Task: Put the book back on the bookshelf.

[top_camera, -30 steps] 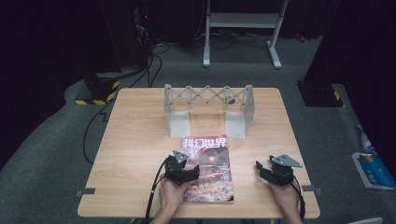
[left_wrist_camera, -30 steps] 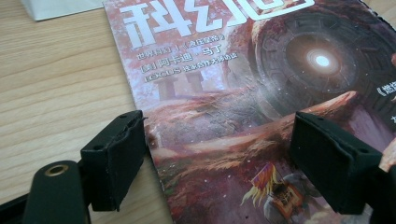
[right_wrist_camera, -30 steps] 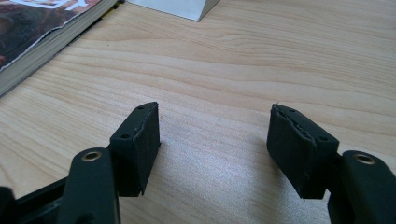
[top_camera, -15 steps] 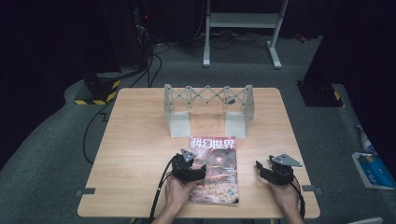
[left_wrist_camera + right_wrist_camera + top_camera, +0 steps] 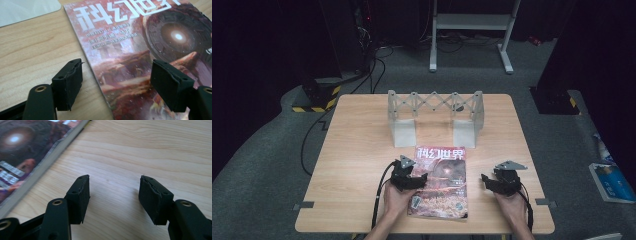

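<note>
magazine (image 5: 441, 182) flat on wooden table (image 5: 362, 150), near edge, centre; long axis runs 12 to 6 o'clock, title toward 12. expanding rack (image 5: 434, 117) stands just beyond its top edge. left gripper (image 5: 410, 178) sits at magazine's left edge, jaws straddling that edge, one over bare wood, one over cover; jaws just been closing but wide apart, gripping nothing. right gripper (image 5: 493, 181) lies apart at 3 o'clock of magazine, jaws also just narrowing, nothing between them. left hand (image 5: 398, 199) nearer; judged first to take hold.
</note>
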{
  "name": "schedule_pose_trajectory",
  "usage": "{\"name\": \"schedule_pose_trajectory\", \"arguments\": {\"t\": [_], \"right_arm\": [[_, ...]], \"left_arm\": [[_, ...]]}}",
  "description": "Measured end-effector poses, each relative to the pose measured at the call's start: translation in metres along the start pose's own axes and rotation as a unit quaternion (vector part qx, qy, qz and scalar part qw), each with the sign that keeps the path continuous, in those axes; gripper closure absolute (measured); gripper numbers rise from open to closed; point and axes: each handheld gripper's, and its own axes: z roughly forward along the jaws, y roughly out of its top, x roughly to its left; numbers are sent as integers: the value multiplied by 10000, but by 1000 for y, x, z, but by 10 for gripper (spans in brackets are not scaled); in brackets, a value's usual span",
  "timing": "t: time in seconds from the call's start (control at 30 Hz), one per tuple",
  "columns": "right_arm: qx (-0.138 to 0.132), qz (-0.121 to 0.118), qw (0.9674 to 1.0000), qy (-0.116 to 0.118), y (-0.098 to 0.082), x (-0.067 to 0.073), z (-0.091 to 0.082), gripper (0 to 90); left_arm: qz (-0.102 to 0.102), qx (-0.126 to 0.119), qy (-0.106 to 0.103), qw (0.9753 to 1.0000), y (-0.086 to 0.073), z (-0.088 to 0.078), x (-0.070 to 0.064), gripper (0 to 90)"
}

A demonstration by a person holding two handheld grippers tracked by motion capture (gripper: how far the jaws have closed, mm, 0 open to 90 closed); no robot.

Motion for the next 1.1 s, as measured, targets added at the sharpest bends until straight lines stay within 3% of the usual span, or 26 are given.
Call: {"name": "schedule_pose_trajectory", "arguments": {"t": [0.13, 0.33, 0.5, 0.6, 0.73, 0.8, 0.93, 1.1], "right_arm": [[155, -50, 9998, 82, 9, 10, 2, 377], [251, -221, 9990, 296, 18, 19, 6, 349], [235, 195, 9978, 591, 27, 22, 8, 375], [408, 445, 9958, 685, 35, 22, 12, 400], [603, 491, 9949, 644, 46, 24, 17, 424], [827, 505, 9926, 738, 56, 27, 24, 429], [1238, 536, 9885, 689, 74, 34, 36, 476], [1454, 613, 9858, 579, 86, 37, 50, 496]], "left_arm": [[6, -121, -24, 9999, 0, 2, 5, 270], [192, -288, 19, 9994, -2, 6, 10, 277], [257, -366, 35, 9990, -3, 7, 11, 270], [258, -404, 57, 9988, -4, 8, 9, 252], [266, -415, 69, 9988, -4, 8, 8, 244], [263, -415, 46, 9988, -5, 8, 7, 243], [292, -413, 29, 9987, -5, 8, 7, 244], [312, -411, -6, 9987, -5, 8, 7, 247]]}}
